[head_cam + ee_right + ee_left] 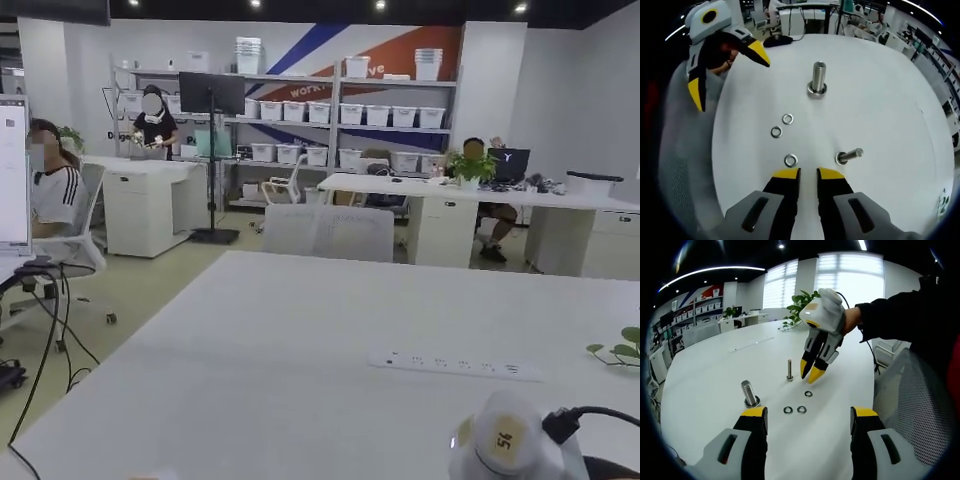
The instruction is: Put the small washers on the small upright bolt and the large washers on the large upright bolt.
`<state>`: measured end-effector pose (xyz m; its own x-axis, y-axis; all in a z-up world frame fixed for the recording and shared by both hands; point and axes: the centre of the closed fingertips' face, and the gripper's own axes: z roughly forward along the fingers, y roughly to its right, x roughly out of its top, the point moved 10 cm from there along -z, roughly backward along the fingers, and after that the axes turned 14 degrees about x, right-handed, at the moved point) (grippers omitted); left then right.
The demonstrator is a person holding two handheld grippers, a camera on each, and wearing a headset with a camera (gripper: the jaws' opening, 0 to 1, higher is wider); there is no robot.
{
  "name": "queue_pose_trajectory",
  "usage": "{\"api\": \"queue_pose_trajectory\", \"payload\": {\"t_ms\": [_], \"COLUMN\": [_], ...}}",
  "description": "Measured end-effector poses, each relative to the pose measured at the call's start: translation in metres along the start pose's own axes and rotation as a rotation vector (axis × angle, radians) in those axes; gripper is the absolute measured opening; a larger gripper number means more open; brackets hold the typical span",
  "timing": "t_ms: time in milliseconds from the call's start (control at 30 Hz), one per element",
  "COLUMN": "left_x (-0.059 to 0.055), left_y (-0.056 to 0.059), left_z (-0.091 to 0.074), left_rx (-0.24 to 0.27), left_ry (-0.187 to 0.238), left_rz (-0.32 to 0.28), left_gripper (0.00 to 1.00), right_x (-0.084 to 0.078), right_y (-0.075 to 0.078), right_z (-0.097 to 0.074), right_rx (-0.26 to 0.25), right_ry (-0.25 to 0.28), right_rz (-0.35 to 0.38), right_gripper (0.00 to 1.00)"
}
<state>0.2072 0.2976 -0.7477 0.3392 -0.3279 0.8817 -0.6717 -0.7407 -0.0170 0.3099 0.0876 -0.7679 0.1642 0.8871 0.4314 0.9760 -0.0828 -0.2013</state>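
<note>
Three washers [776,132] lie loose on the white table [890,100] mid-frame in the right gripper view, with the large bolt [817,77] upright above them and the small bolt [850,156] at lower right. The right tool [808,172], bottom centre, has its jaws nearly together and empty, just below the nearest washer. The left tool [730,80], upper left, is spread wide and holds nothing.
</note>
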Motion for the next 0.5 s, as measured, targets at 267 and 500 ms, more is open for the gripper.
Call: {"api": "queue_pose_trajectory", "payload": {"t_ms": [267,500], "left_x": [0.001,0.001], "left_y": [0.0,0.001], "left_z": [0.0,-0.001], "left_rx": [0.001,0.004], "left_ry": [0.006,0.011], "left_rz": [0.004,0.007], "left_gripper": [0.66,0.66], "right_x": [0.004,0.007], "right_y": [-0.01,-0.012], "right_z": [0.01,0.018], "right_rx": [0.024,0.034], "right_ry": [-0.012,-0.031], "right_rz": [-0.023,-0.031], "right_gripper": [0.15,0.17]}}
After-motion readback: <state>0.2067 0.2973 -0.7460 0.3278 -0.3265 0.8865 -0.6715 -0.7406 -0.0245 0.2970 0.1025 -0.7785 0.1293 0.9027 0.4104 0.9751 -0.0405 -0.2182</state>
